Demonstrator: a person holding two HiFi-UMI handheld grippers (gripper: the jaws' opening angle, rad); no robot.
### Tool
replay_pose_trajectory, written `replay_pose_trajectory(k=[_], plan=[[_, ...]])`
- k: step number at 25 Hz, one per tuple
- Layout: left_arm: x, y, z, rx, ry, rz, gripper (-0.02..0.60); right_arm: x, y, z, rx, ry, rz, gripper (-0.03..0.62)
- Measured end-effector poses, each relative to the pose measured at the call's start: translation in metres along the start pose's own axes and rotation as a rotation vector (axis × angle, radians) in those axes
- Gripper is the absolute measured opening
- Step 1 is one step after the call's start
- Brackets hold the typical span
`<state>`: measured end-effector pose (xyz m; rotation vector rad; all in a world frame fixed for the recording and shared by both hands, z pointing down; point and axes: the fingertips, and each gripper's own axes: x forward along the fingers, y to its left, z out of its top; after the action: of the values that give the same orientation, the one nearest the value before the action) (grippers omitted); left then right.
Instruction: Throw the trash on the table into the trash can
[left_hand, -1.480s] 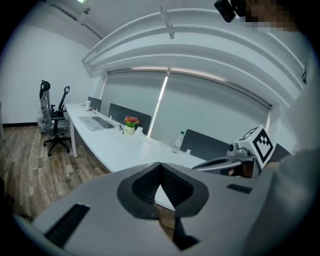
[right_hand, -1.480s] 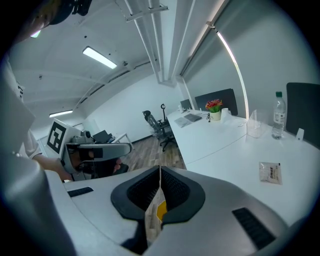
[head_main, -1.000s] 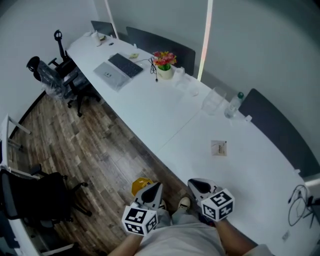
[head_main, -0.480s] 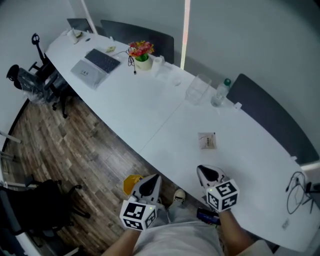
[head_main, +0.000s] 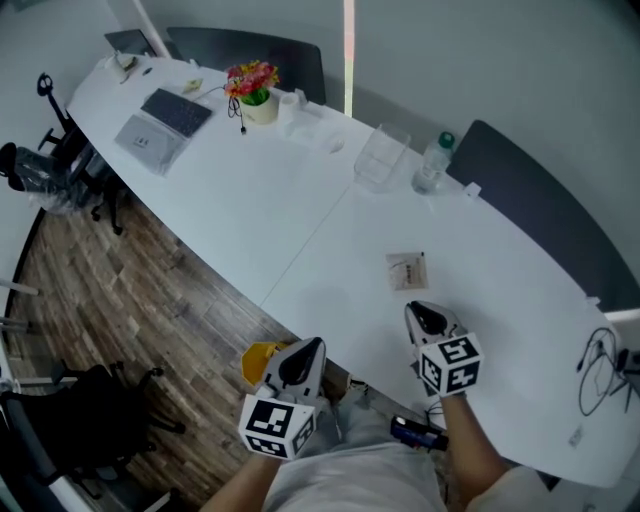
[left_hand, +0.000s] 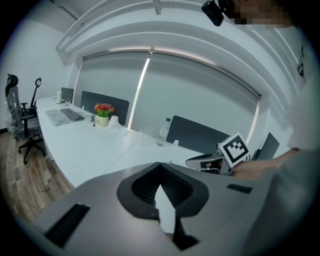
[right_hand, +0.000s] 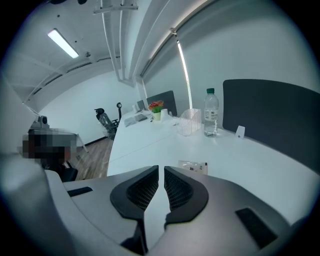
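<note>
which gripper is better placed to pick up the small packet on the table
Right. The right gripper is over the table, just short of the small packet and pointing at it; the left gripper hangs beyond the table's edge, farther off.

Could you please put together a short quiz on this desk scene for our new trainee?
1. True or false: the right gripper is holding the small packet.
2. What stands right beside the water bottle? A) a clear container B) a mug C) a book
3. Fill in: the yellow bin on the floor is nearest the ___ gripper.
Key: 1 false, the packet lies on the table and the jaws are shut and empty; 2 A; 3 left gripper.
</note>
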<state>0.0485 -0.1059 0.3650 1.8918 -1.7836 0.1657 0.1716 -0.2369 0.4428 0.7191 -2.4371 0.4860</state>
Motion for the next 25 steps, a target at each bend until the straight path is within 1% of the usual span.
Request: replay_pose_trajectory(k=[2,3,4,5,8,12,15,20,25], plan=[[0.003,-0.002,-0.004,0.003,0.016,-0.007,0.000,0.011,-0.007,-0.002,-0.015,0.014,-0.009,0.043],[0.005,-0.003,-0.007,0.003,0.023,-0.008,0.000,0.017,-0.011,-0.004,-0.022,0.024,-0.013,0.060],[0.006,-0.002,-0.009,0.002,0.030,-0.007,0.000,0.023,-0.014,-0.007,-0.027,0.036,-0.016,0.101],[0.008,-0.002,-0.012,-0.001,0.037,-0.007,0.000,0.029,-0.016,-0.010,-0.027,0.050,-0.017,0.126],[0.011,-0.001,-0.017,-0.013,0.061,-0.009,0.000,0.044,-0.025,-0.020,-0.010,0.085,-0.024,0.150],[0.015,0.005,-0.020,-0.020,0.082,-0.004,0.000,0.062,-0.038,-0.030,0.019,0.106,-0.054,0.211],[0.018,0.010,-0.025,-0.020,0.096,-0.005,0.000,0.075,-0.050,-0.035,0.034,0.109,-0.092,0.240],[0.017,0.016,-0.028,-0.028,0.119,0.009,0.000,0.092,-0.068,-0.042,0.029,0.131,-0.152,0.288],[0.016,0.021,-0.038,-0.044,0.131,0.023,0.000,0.104,-0.074,-0.047,0.018,0.165,-0.160,0.329]])
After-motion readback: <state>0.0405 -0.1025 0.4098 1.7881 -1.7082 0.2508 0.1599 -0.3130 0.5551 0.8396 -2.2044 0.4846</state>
